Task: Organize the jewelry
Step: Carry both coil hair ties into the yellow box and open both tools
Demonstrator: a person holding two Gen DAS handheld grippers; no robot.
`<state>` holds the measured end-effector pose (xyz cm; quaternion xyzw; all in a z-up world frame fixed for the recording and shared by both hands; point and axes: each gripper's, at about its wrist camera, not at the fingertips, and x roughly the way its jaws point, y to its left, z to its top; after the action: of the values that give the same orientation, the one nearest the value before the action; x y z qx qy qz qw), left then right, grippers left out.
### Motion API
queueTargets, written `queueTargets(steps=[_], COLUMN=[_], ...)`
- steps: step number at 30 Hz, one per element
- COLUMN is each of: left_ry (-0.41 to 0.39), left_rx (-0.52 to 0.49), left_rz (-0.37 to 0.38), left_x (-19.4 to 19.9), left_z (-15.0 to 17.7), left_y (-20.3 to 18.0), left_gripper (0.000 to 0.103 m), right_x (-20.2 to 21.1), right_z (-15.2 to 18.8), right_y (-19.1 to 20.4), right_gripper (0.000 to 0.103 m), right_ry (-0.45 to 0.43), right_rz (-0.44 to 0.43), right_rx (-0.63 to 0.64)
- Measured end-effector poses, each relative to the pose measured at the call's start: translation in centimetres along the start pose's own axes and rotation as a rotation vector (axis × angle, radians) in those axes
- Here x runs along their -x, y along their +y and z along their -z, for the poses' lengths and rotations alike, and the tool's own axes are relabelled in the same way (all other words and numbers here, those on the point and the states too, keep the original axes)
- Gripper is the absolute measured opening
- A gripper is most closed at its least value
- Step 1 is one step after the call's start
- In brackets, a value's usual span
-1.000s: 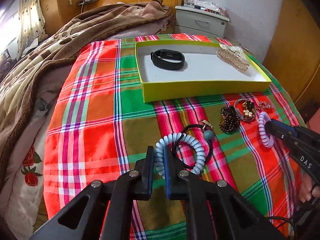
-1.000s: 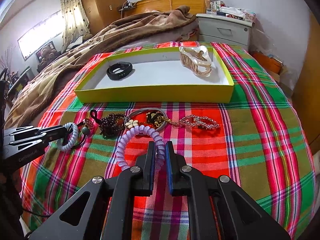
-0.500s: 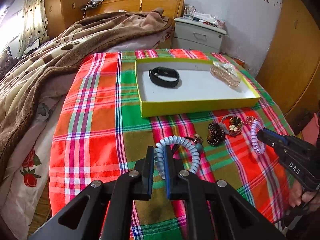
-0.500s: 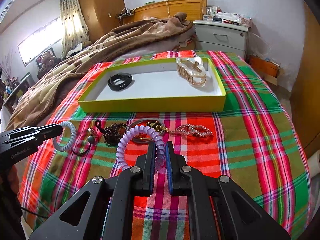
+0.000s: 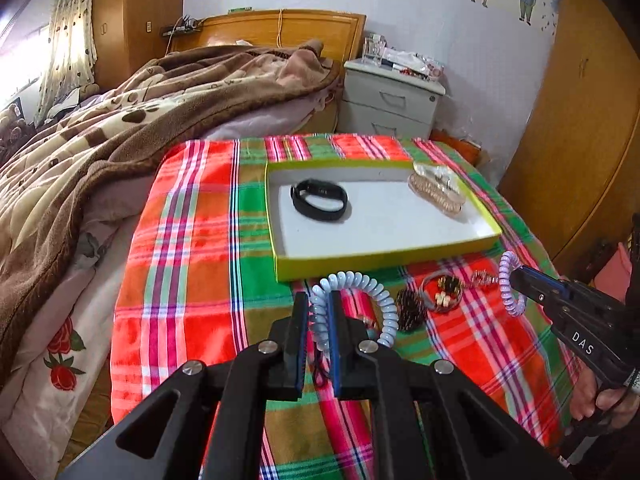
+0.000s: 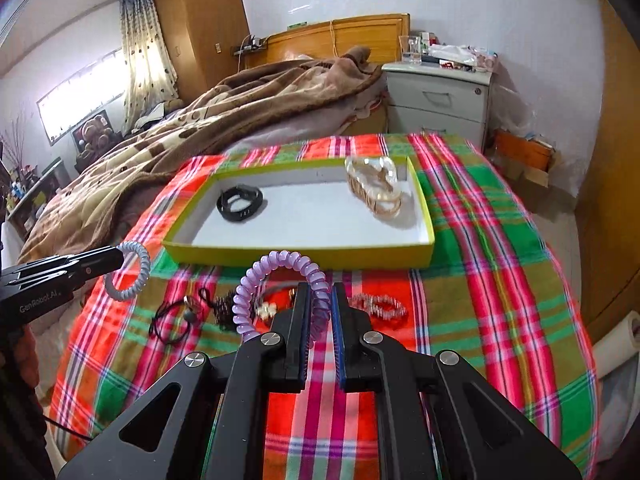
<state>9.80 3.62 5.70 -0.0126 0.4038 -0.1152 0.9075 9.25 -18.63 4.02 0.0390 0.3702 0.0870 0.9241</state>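
My left gripper (image 5: 319, 304) is shut on a pale blue spiral hair tie (image 5: 376, 292), held in the air above the plaid cloth. My right gripper (image 6: 320, 300) is shut on a purple spiral hair tie (image 6: 256, 284), also lifted. Each gripper shows in the other's view: the right gripper (image 5: 516, 274) with its purple tie (image 5: 508, 288), and the left gripper (image 6: 118, 256) with its blue tie (image 6: 132, 272). Beyond them lies a yellow-green tray (image 5: 384, 258) (image 6: 300, 256) holding a black band (image 5: 320, 200) (image 6: 239, 203) and a pearly hair claw (image 5: 436, 192) (image 6: 376, 186).
On the cloth before the tray lie a dark beaded piece (image 5: 410, 312), a ring with gold charms (image 5: 442, 294), a rhinestone clip (image 6: 378, 306) and a black elastic (image 6: 176, 320). A brown blanket (image 5: 100, 140) covers the bed at left. A grey nightstand (image 6: 440, 96) stands behind.
Both grippers have risen with their spiral ties, lifting them off the cloth; the tray and the loose jewelry now sit lower and smaller in both views.
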Motion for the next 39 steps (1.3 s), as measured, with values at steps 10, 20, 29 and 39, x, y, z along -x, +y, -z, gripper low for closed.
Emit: queueTargets(steps=[10, 20, 29, 39], left_ry=[-0.025, 0.013, 0.072, 0.135], left_rx=[-0.009, 0.01, 0.032, 0.039], left_rz=[0.016, 0.013, 0.001, -0.025], left_x=[-1.2, -5.1, -9.0, -12.0], left_z=[-3.3, -5.9, -6.6, -6.3], left_y=[-0.6, -0.2, 0.4, 1.2], left_gripper=[0.01, 0.01, 0.01, 0.01], right_x=[-3.1, -8.4, -13.8, -17.2], right_z=[-4.9, -8.3, -9.7, -9.9], right_y=[0.3, 0.2, 0.8, 1.2], right_gripper=[0.01, 0.01, 0.01, 0.01], right_ry=[0.006, 0.063, 0.145, 0.213], right_rz=[0.003, 0.011, 0.021, 0.023], right_rx=[0.044, 0.063, 0.108, 0.142])
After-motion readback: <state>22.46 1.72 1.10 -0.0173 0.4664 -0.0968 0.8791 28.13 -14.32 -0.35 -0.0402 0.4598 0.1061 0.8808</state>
